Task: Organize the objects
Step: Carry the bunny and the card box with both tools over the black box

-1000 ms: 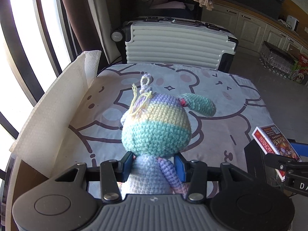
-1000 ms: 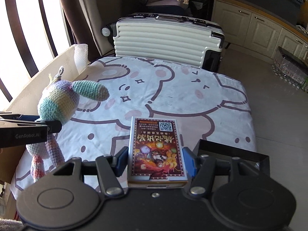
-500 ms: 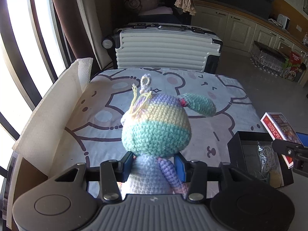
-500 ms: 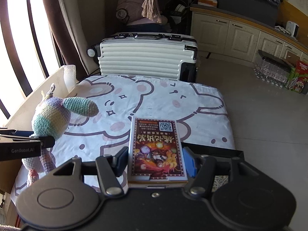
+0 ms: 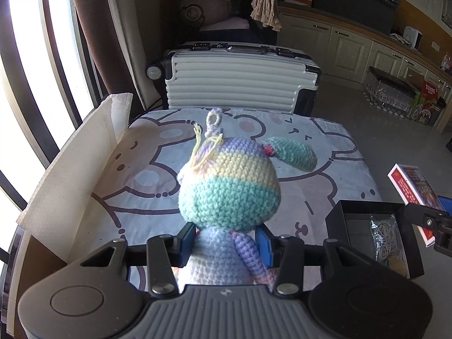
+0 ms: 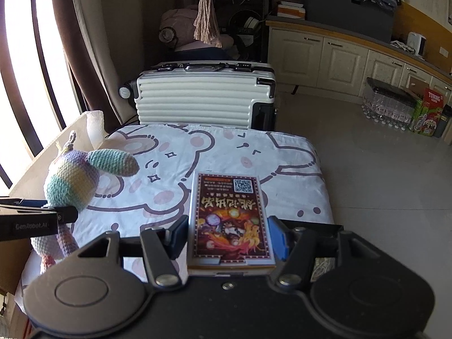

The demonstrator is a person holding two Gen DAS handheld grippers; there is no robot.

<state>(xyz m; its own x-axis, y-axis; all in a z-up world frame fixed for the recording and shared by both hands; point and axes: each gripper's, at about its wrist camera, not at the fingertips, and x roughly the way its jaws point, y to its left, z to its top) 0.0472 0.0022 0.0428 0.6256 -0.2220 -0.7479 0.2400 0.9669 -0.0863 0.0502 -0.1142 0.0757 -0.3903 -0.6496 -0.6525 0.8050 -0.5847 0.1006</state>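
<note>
My left gripper (image 5: 225,240) is shut on the body of a pastel crocheted doll (image 5: 228,186), held upright above the bear-print cloth (image 5: 147,186). The same doll (image 6: 70,180) hangs at the left of the right wrist view, clamped by the left gripper's fingers (image 6: 59,216). My right gripper (image 6: 228,238) is shut on a red card box (image 6: 230,217), held flat above the cloth's near edge. That card box (image 5: 415,197) shows at the right edge of the left wrist view, above an open black box (image 5: 375,234) holding rubber bands and small items.
A white ribbed suitcase (image 5: 240,82) stands behind the table. A cardboard flap with white foam (image 5: 76,166) lines the table's left side by the window. Cabinets and a pack of water bottles (image 6: 387,104) stand across the tiled floor at right.
Both grippers drew back and rose slightly with the doll and card box still clamped. The black box has come into the left wrist view, and more of the room shows.
</note>
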